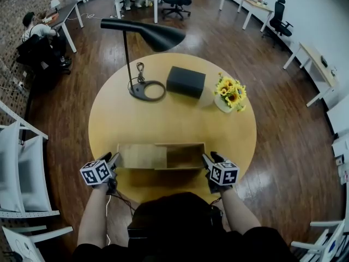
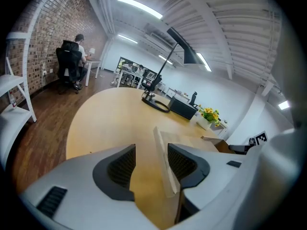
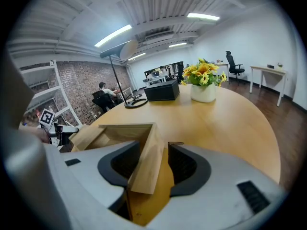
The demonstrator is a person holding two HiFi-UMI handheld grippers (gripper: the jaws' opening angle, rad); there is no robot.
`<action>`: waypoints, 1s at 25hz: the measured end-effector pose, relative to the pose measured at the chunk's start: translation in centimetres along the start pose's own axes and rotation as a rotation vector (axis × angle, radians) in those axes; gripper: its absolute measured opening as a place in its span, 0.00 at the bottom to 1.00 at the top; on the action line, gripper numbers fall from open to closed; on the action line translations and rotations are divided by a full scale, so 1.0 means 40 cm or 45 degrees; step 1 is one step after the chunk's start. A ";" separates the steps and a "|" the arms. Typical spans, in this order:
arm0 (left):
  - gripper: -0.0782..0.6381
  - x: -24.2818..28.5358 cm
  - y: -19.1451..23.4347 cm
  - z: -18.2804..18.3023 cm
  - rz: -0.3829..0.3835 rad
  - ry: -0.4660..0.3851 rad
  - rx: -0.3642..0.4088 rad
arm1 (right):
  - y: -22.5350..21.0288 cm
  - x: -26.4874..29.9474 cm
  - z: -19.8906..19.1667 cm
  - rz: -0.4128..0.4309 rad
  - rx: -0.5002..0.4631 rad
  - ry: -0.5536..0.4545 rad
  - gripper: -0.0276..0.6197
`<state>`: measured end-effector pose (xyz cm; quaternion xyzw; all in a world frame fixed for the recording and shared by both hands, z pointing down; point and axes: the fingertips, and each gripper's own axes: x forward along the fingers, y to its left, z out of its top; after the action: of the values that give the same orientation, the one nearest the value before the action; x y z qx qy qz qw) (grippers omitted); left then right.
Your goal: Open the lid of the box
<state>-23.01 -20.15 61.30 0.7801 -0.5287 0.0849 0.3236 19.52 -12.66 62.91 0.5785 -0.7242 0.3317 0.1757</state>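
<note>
Left gripper point(image 1: 115, 158) and right gripper point(image 1: 206, 158): I see jaws apart astride the box point(image 1: 161, 156) walls, six o'clock on the round table point(image 1: 174, 119), wooden floor point(image 1: 272, 108).

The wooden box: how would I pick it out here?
Find the round yellow table. At its near edge, between the left gripper and the right gripper, lies the wooden box. Unlike the black box by the lamp, it is pale and long.

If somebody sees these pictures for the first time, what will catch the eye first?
Most striking is the pale wooden box at the near edge of the round yellow table, with the left gripper and the right gripper at its two ends, jaws apart around the wood. Behind it stand a black lamp and a vase of yellow flowers.
</note>
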 end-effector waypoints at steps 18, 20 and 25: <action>0.34 -0.046 0.095 -0.022 0.081 -0.195 -0.112 | -0.009 -0.015 0.002 -0.047 0.000 -0.028 0.33; 0.34 -0.061 0.105 -0.014 0.079 -0.217 -0.139 | -0.013 -0.009 -0.004 -0.052 0.003 -0.027 0.33; 0.34 -0.081 0.131 -0.023 0.097 -0.237 -0.186 | -0.010 -0.006 -0.003 -0.034 0.044 -0.050 0.33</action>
<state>-28.80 -18.32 62.63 0.7383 -0.5904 -0.0145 0.3258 19.95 -12.45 62.95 0.5974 -0.7140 0.3303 0.1559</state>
